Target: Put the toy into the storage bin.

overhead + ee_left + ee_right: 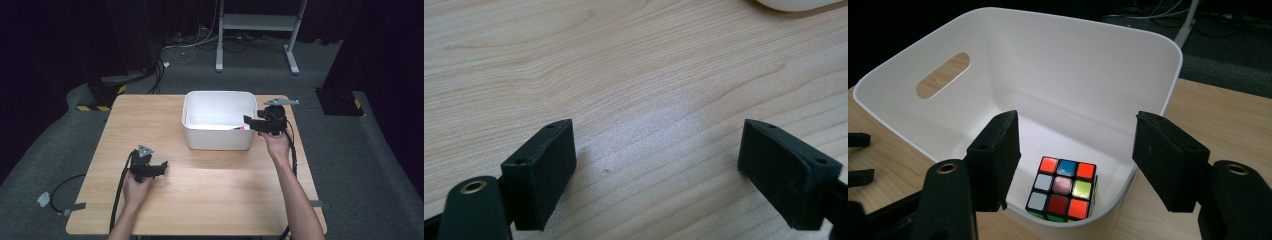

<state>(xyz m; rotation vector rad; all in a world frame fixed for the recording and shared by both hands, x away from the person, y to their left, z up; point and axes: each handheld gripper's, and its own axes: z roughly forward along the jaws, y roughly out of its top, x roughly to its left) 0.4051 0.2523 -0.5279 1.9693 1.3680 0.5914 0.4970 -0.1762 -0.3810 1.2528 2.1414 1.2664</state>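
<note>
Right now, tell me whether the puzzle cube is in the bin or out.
In. The puzzle cube sits on the floor of the white bin, below the right gripper, whose jaws stand apart and clear of it.

No legible text, labels, brand marks, numbers or signs. Checked without result: white bin (pixel 1128 55), Rubik's cube (pixel 1062 187) with plain coloured stickers, wooden desk (pixel 200 190). Yellow-black hazard stripes (pixel 95 107) on floor stand base, pattern without lettering.

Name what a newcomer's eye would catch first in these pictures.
A colourful puzzle cube lies on the floor of the white bin, near its wall by the right claw, whose jaws stand apart above it. The left claw rests open over bare wooden table.
</note>
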